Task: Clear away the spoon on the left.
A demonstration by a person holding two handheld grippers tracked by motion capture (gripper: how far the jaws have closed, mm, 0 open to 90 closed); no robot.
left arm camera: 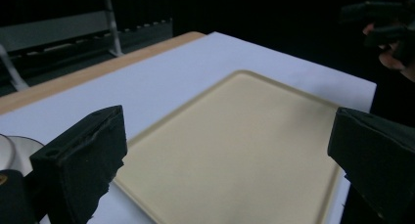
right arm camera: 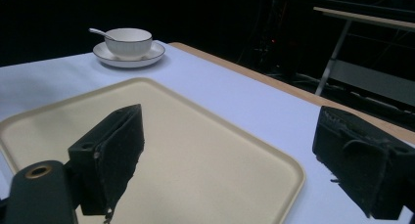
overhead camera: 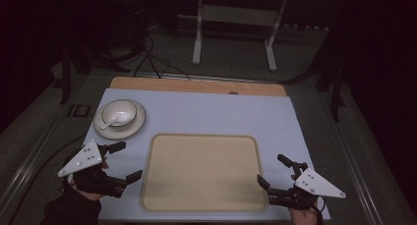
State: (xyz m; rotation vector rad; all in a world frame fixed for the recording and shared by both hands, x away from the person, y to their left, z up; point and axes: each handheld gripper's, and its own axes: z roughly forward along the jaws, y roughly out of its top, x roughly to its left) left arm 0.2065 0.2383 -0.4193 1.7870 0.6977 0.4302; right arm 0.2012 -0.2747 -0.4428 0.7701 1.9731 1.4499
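Dim room; beyond the table I make out little but a pale frame on the floor at 12 o'clock. My left hand is cut off by the bottom edge of the high view, the sleeve lost in shadow. In the left gripper view the plate is clipped at the left edge, and the far gripper is a dark blur at the upper right.

Left gripper (overhead camera: pixel 124 161) at 8 o'clock of the table, jaws spread wide, nothing between them, just beside the tray's left rim. Right gripper (overhead camera: pixel 275 170) at 4 o'clock, jaws likewise apart and empty, near the tray's right rim.

Tray (overhead camera: pixel 162 195): beige, rectangular, rounded corners, low raised lip, lying flat on the light blue mat (overhead camera: pixel 206 112) at 6 o'clock of the table centre.

At 10 o'clock, well apart from both grippers: white bowl (right arm camera: pixel 129 42) with dark rim line, sitting on a white plate (right arm camera: pixel 105 55); spoon (right arm camera: pixel 100 33) handle leaning out of the bowl.
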